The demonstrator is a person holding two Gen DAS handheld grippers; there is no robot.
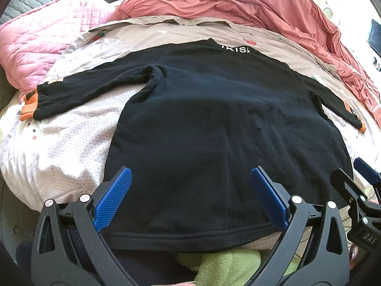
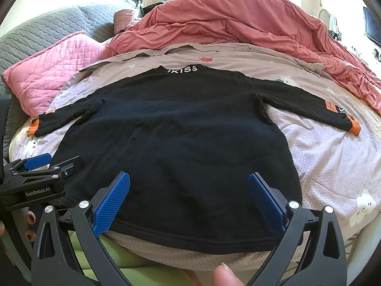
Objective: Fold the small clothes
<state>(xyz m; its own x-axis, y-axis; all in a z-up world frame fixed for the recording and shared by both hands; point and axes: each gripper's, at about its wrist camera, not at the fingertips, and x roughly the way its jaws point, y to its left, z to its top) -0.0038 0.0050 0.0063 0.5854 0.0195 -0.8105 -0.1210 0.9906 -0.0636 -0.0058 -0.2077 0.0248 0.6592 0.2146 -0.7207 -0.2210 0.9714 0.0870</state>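
Blue-padded left gripper and right gripper, both spread wide and empty, hover over the hem of the black sweatshirt, which lies flat ahead on the patterned bedsheet. Risk: a pinch may catch sheet together with hem, dragging both. Beyond, a red duvet.

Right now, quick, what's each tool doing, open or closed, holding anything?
Left tool: open, holding nothing, over the hem of the black sweatshirt.
Right tool: open, holding nothing, over the same hem.
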